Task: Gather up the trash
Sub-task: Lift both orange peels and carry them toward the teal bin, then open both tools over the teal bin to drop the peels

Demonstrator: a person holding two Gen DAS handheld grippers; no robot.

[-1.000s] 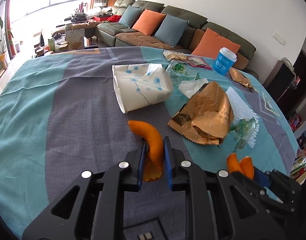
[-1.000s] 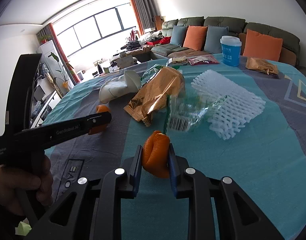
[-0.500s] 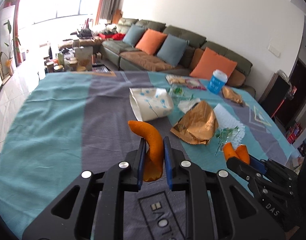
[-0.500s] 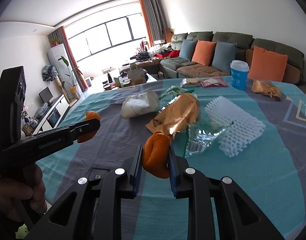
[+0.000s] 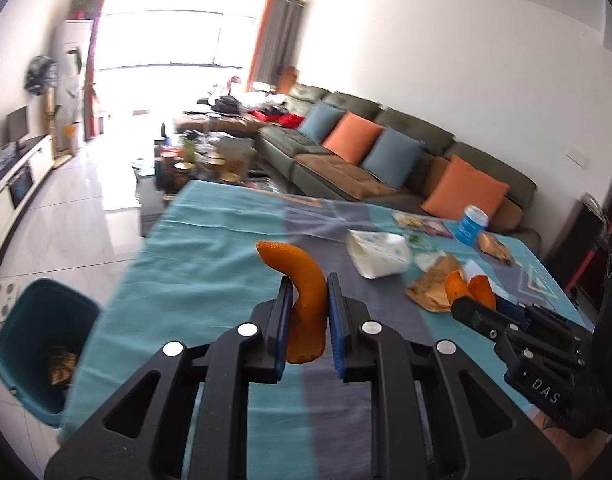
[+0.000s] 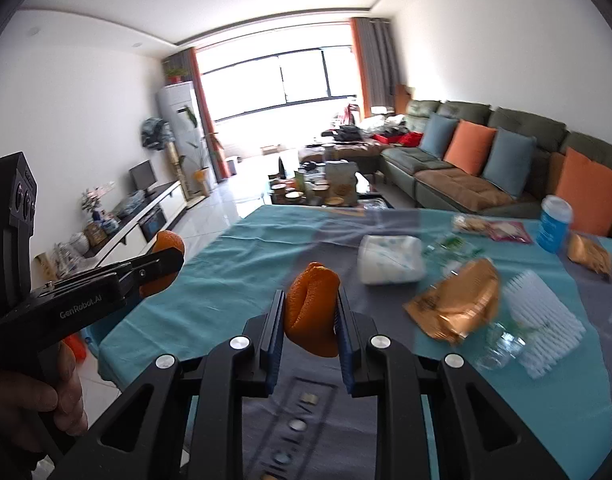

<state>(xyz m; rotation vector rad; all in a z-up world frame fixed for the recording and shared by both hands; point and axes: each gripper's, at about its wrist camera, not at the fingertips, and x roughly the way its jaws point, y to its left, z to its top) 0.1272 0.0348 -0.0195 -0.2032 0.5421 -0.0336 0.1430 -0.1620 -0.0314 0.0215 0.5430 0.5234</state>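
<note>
The left gripper pinches a curved orange peel strip above the teal-and-grey tablecloth; a teal plastic bin stands lower left.

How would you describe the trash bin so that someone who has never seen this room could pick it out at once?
Start at the table with the teal and grey cloth and go to its left edge in the left wrist view. On the pale tiled floor just beside that edge stands the teal bin. It is the only open container on the floor there, with a crumpled wrapper inside.
</note>
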